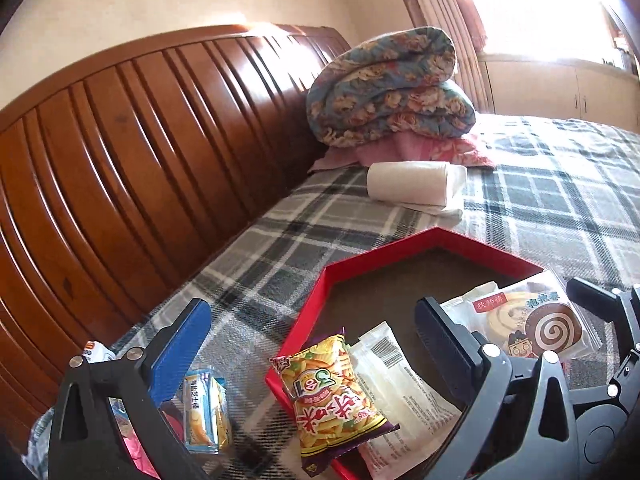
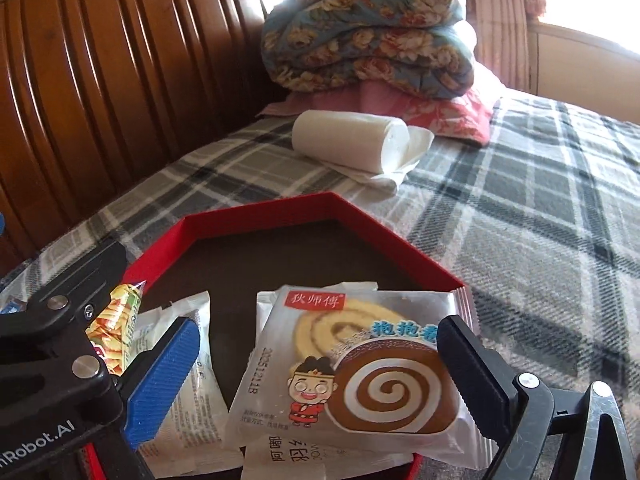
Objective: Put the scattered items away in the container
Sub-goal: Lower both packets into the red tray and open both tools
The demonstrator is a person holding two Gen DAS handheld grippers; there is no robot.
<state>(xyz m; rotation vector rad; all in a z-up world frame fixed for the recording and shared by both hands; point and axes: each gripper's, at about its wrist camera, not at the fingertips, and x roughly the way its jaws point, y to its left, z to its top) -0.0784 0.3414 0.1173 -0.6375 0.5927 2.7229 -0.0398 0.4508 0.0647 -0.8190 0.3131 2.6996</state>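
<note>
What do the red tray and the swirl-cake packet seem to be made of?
The red tray looks like stiff cardboard, matte: thin flat walls folded at sharp corners. It might be plastic. The swirl-cake packet looks like thin glossy plastic film: it wrinkles, shines, and has crimped sealed edges.

Red hexagonal tray (image 2: 256, 212) with dark floor, lying flat on plaid bedding. Inside: swirl-cake packet (image 2: 360, 364) face up on other white packets; white wrapper (image 1: 396, 392) flat; yellow snack bag (image 1: 332, 396) draped over near-left rim. Outside, just left: blue-and-yellow packet (image 1: 206, 412)
</note>
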